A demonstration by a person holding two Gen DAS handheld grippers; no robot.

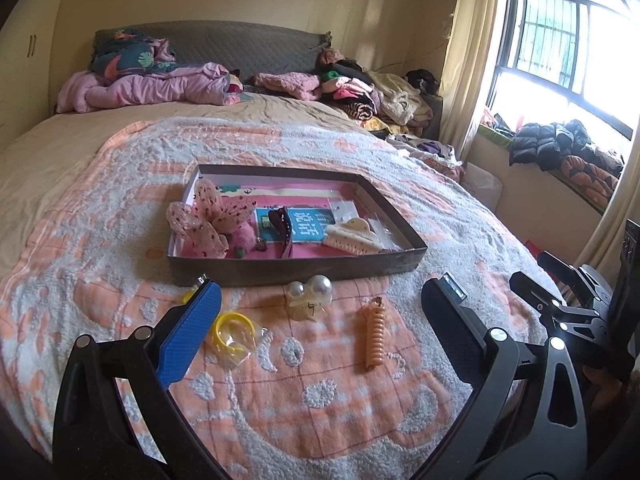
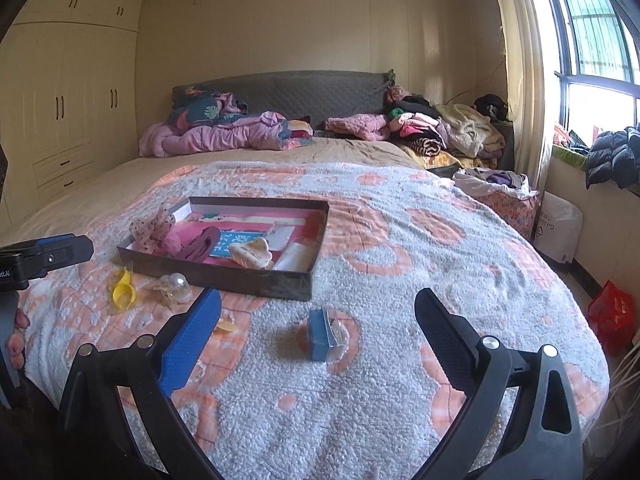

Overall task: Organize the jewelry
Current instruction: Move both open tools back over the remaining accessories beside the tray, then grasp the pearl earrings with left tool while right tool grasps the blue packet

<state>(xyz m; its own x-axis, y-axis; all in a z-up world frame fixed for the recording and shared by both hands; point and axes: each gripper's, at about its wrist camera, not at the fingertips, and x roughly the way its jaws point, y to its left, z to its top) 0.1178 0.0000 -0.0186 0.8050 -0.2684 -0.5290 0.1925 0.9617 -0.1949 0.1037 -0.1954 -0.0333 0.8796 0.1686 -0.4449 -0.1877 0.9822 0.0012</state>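
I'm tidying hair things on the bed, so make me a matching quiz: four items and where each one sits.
Items:
1. cream claw clip
2. orange spiral tie
3. yellow ring
4. blue box

Places:
A. between the right tool's fingers, on the blanket
B. inside the tray
C. beside the left tool's blue finger
D. on the blanket, right of the pearl clip

Pairs: 1-B, 2-D, 3-C, 4-A

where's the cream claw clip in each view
Left wrist view: cream claw clip lies centre-right, inside the tray's right end.
Right wrist view: the clip sits left of centre, near the tray's front wall.
Shared landmark: the shallow dark tray on the bedspread.
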